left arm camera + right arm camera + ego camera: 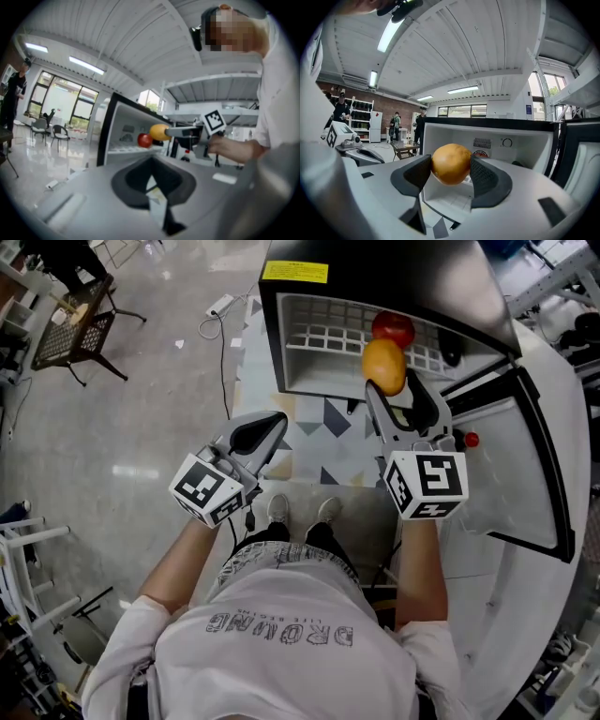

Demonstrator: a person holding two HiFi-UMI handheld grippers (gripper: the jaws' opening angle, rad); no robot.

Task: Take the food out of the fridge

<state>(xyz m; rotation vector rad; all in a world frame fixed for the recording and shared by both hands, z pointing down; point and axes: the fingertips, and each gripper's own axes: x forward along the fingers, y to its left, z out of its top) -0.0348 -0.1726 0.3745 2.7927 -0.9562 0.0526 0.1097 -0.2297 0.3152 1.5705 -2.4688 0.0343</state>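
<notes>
Left tool [272,424], right tool [390,382]: grey bodies, black-white marker cubes [208,489]. White lettered T-shirt [281,657], patterned shorts [274,559], white shoes [278,509].

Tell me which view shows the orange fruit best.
Right gripper view: the orange fruit sits centred and large, clamped in the right tool. Head view shows it from above, before the fridge; left gripper view shows it small and far.

Three views, all toward fridge [319,371]
</notes>
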